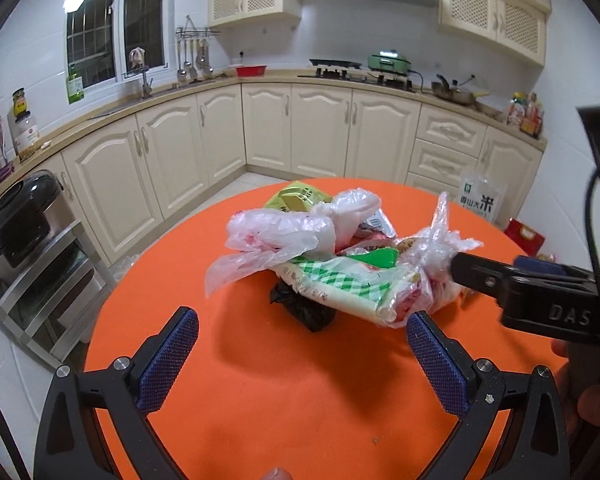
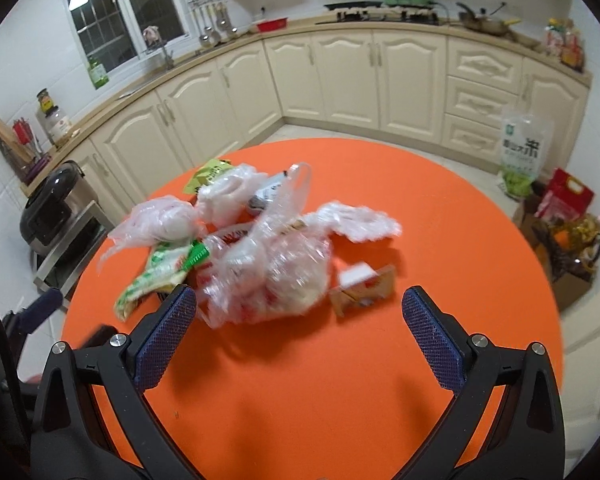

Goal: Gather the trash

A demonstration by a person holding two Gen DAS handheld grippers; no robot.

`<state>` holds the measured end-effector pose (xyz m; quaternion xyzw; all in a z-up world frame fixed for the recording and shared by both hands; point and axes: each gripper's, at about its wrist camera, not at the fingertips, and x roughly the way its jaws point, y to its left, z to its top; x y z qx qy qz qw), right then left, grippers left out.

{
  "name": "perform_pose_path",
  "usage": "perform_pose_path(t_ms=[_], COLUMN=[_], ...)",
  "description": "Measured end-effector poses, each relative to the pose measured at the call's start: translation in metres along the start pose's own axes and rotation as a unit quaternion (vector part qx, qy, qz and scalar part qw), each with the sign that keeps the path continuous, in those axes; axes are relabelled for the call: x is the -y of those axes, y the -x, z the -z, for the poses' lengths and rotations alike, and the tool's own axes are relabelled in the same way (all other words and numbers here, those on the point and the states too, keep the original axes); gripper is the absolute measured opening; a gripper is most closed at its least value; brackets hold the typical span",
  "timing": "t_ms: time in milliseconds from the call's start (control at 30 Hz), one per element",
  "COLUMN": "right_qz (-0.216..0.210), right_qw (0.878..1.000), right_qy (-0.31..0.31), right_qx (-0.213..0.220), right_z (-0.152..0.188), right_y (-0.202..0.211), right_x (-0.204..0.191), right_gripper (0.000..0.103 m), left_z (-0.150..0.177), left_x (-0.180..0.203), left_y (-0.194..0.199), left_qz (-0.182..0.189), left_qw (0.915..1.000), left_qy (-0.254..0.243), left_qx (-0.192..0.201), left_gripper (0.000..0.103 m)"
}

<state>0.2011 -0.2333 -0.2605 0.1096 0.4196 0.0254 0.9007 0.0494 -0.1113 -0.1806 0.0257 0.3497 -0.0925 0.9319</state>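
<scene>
A pile of trash sits on the round orange table [image 1: 280, 380]: clear plastic bags [image 1: 284, 232], a green checked wrapper [image 1: 340, 284], a yellow-green packet [image 1: 296, 198] and a black bag [image 1: 304, 308]. My left gripper [image 1: 302, 354] is open and empty just short of the pile. In the right wrist view the clear bag bundle [image 2: 276, 280] lies between the open fingers of my right gripper [image 2: 298, 336], close to the left pad, with a torn cardboard box [image 2: 364, 286] beside it. The right gripper also shows in the left wrist view [image 1: 460, 268], touching the bag bundle.
Cream kitchen cabinets [image 1: 320, 136] ring the room behind the table. A rice cooker [image 1: 20, 224] stands on a steel rack at the left. A rice bag [image 2: 522, 152] and boxes [image 2: 568, 240] sit on the floor at the right.
</scene>
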Motion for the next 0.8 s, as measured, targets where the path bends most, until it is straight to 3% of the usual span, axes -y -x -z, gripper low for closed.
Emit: perform_pose_path(t_ms=[133, 200, 233, 433, 700, 733, 800], right_qz=[-0.004, 0.0, 0.0, -0.025, -0.042, -0.043, -0.043], right_qw=[1.0, 0.999, 0.999, 0.999, 0.999, 0.999, 0.999], right_qy=[0.006, 0.015, 0.02, 0.015, -0.023, -0.022, -0.023], right_qx=[-0.022, -0.036, -0.043, -0.03, -0.024, -0.024, -0.024], right_z=[-0.009, -0.012, -0.012, -0.005, 0.001, 0.002, 0.002], right_y=[-0.028, -0.043, -0.048, -0.044, -0.03, -0.029, -0.029], right_x=[-0.006, -0.009, -0.011, -0.006, 0.024, 0.025, 0.026], right_gripper=[0.096, 0.083, 0.071, 0.054, 0.05, 0.05, 0.05], left_z=[-0.005, -0.006, -0.007, -0.006, -0.021, -0.023, -0.027], left_x=[-0.002, -0.005, -0.007, -0.008, -0.005, -0.007, -0.008], left_y=[-0.022, -0.031, -0.035, -0.057, -0.09, -0.093, -0.099], left_qz=[0.005, 0.007, 0.009, 0.016, 0.014, 0.019, 0.037], left_qw=[1.0, 1.0, 0.9999, 0.9997, 0.9997, 0.9996, 0.999], left_qy=[-0.002, 0.002, 0.002, 0.002, -0.014, -0.018, -0.021], left_qx=[-0.001, -0.004, -0.005, -0.016, -0.017, -0.014, -0.008], left_gripper=[0.102, 0.102, 0.102, 0.102, 0.102, 0.1, 0.084])
